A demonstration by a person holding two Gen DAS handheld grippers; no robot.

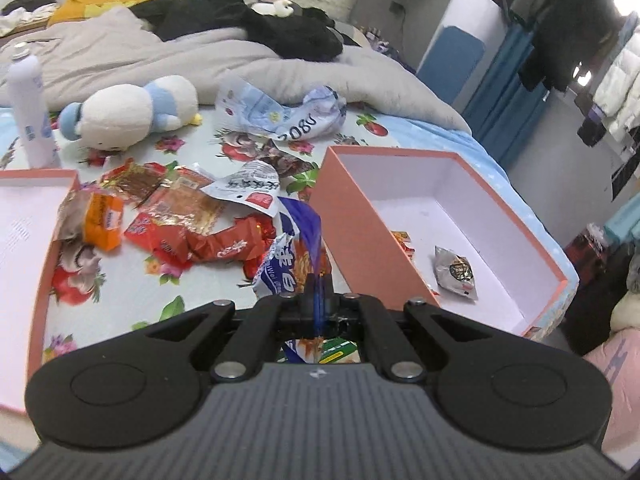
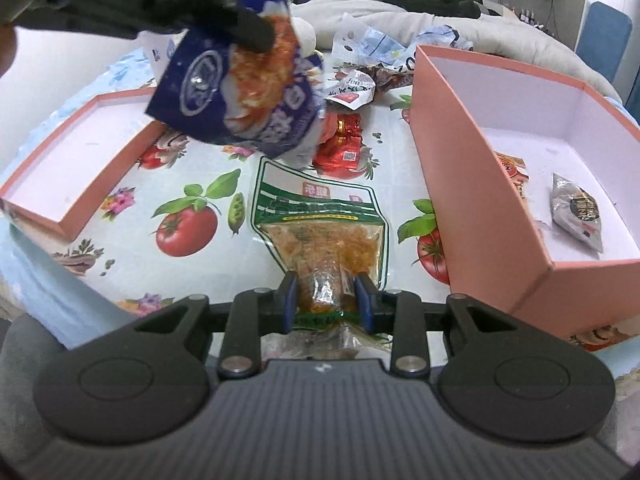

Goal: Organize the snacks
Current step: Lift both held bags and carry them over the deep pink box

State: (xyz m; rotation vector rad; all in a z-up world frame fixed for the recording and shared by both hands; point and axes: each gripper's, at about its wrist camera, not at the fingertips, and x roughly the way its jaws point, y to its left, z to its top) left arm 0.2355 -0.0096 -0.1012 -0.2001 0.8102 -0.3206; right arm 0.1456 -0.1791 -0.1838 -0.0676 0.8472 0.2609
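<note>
Floral sheet [image 2: 120,264] covers the bed, with a bare stretch of it between the two pink boxes. Grey duvet [image 1: 132,52] is bunched along the far side, behind a plush toy [image 1: 132,112] and a white bottle [image 1: 30,112]. On the right stands the deep box [image 2: 472,208], its near wall upright and its rim level; inside lie a silver packet [image 2: 576,208] and a red packet [image 2: 516,172] against the wall. On the left lies the shallow lid [image 2: 80,196], nothing visible inside it. Loose snacks [image 1: 180,216] are heaped at the middle of the bed, between the boxes. Left tongs [image 1: 318,288] are clenched on the blue bag [image 2: 236,92], which hangs in the air over the gap, clear of both rims. Right tongs [image 2: 327,300] are grasping the green pouch [image 2: 320,232] by its near end, just left of the deep box's corner.
</note>
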